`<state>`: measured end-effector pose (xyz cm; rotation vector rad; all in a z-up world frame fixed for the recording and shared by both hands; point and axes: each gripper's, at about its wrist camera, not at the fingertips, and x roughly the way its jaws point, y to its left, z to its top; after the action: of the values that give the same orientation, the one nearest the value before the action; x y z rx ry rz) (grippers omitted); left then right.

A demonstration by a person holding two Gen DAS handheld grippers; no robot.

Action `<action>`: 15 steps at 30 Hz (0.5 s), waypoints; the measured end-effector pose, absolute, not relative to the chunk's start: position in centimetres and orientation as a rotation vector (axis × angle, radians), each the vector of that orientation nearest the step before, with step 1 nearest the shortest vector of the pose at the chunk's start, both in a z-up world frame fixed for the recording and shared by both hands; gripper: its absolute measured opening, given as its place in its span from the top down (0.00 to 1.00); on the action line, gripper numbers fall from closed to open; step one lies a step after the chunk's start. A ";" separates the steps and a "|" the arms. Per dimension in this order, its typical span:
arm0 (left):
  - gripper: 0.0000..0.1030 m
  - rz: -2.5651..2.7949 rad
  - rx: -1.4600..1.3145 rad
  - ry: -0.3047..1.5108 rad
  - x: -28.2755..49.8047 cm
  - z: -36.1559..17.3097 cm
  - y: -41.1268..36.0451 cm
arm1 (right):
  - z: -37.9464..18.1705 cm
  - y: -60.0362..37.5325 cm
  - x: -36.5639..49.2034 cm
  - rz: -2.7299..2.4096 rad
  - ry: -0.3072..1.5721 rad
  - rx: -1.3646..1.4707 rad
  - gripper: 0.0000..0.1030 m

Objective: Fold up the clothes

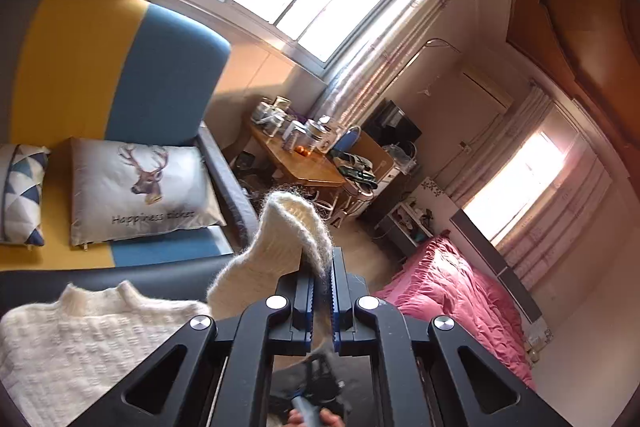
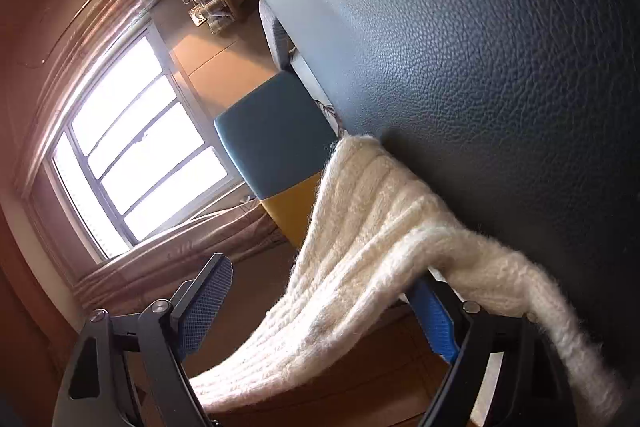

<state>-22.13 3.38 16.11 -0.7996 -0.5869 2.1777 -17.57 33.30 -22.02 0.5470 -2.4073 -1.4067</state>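
A cream knitted sweater lies on the dark leather seat of a sofa, its collar toward the backrest. My left gripper is shut on one sleeve, and the sleeve's cuff stands up past the fingertips. In the right wrist view the sweater's ribbed edge hangs off the sofa's dark leather and runs between the fingers of my right gripper. That gripper is open, with the knit draped over its right finger and its left finger bare.
A deer-print cushion and a triangle-pattern cushion lean on the yellow-and-blue backrest. A wooden table crowded with jars stands under the window. A bed with a pink cover is at the right.
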 end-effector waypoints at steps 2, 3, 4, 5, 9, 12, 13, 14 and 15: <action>0.94 2.224 -0.838 -0.598 -22.1 13.7 0.9 | -21.5 33.6 -17.7 -1.484 -2.352 0.584 0.15; 0.94 2.245 -0.874 -0.623 -22.3 11.9 -0.5 | -21.3 33.6 -17.7 -1.507 -2.328 0.604 0.15; 0.94 2.266 -0.911 -0.648 -22.4 10.2 -1.9 | -21.1 33.6 -17.8 -1.529 -2.304 0.625 0.15; 0.94 2.292 -0.959 -0.673 -22.7 8.2 -3.2 | -20.9 33.5 -17.9 -1.549 -2.283 0.646 0.15; 0.94 2.348 -1.168 -0.742 -23.6 0.3 -7.1 | -19.9 32.6 -18.4 -1.637 -2.181 0.769 0.15; 0.94 2.350 -1.316 -0.788 -23.8 -5.1 -8.9 | -18.8 31.9 -19.1 -1.739 -2.063 0.893 0.15; 0.94 2.352 -1.346 -0.798 -23.8 -6.5 -9.4 | -18.4 31.7 -19.4 -1.774 -2.024 0.938 0.15; 0.94 2.344 -1.371 -0.813 -23.8 -7.8 -9.8 | -18.0 31.5 -19.6 -1.808 -1.983 0.984 0.15; 0.94 2.338 -1.385 -0.841 -23.7 -8.7 -10.3 | -17.6 31.3 -20.0 -1.850 -1.936 1.040 0.15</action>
<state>-23.73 -10.35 -8.70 -1.3849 -0.8407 2.3380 -19.98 31.28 -17.65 1.0403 -1.9360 -1.8498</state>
